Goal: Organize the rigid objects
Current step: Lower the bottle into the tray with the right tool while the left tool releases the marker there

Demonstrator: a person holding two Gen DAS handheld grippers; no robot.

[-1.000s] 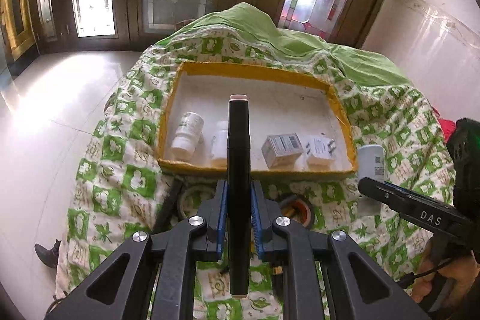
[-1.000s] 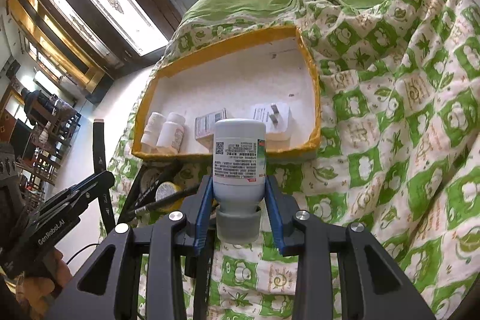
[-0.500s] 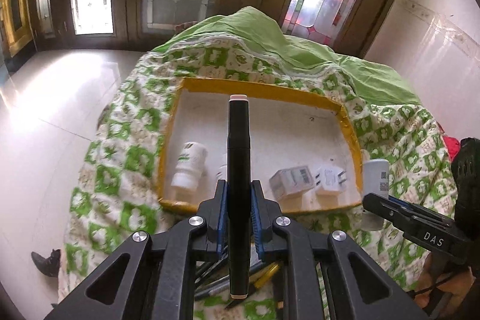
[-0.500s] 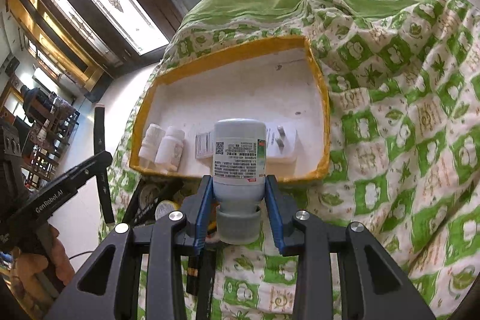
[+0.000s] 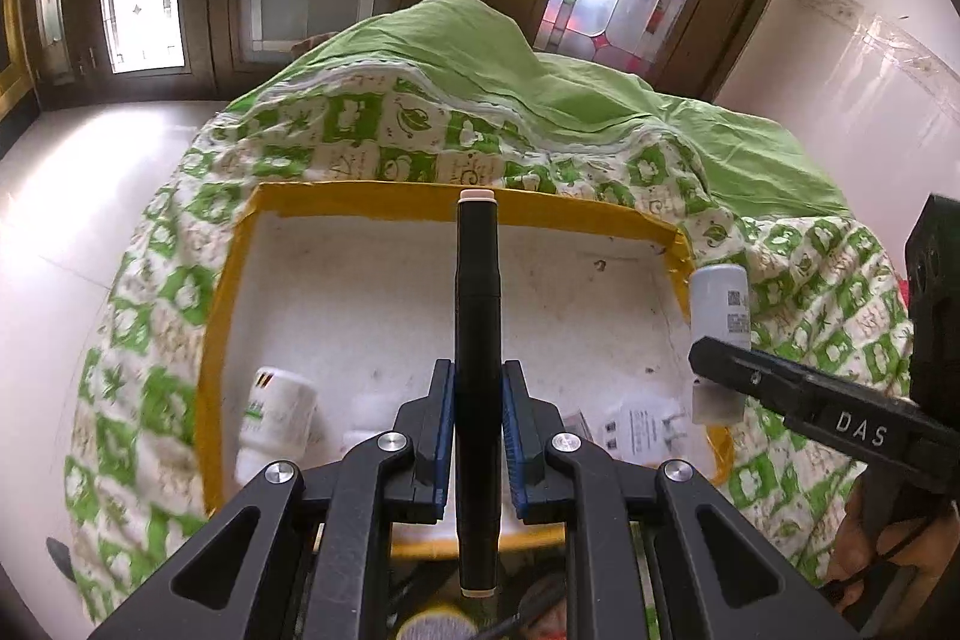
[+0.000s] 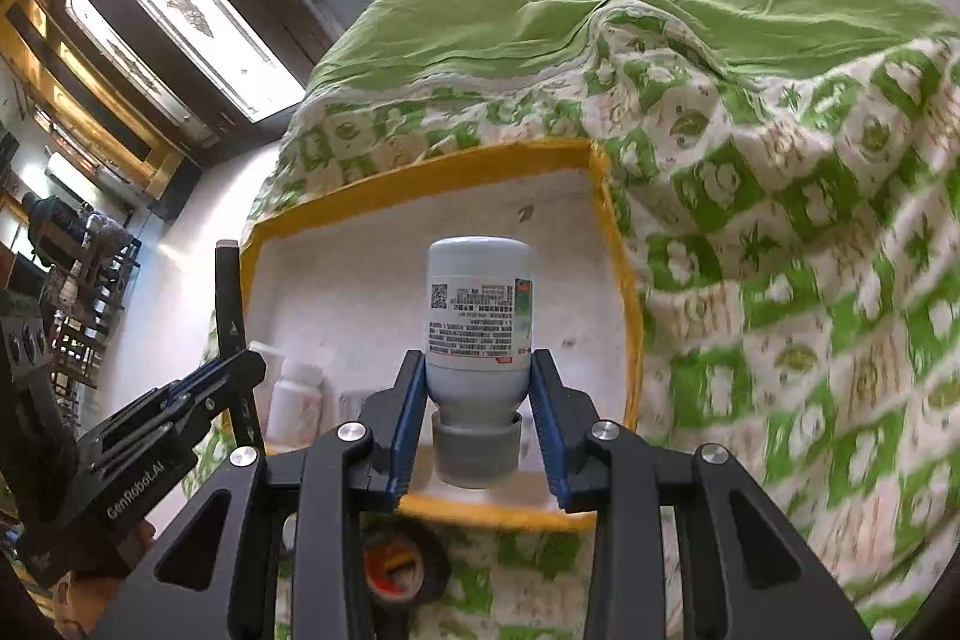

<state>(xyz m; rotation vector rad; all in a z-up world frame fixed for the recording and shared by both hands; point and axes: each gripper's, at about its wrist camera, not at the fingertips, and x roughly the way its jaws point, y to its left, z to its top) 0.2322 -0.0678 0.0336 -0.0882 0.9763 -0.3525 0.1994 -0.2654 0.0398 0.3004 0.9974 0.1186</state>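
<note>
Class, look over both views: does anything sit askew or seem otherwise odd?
The bottle in the right gripper is held upside down, cap toward the camera. Inside the tray, a white bottle lies tipped on its side.

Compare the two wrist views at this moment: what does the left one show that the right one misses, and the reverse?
Left wrist only: the white plug adapter low in the tray, and the black marker's whole length in the left gripper.
Right wrist only: a tape roll on the quilt before the tray.
Both: the yellow-rimmed tray, the grey bottle clamped cap-down in the right gripper, and the green quilt.
</note>
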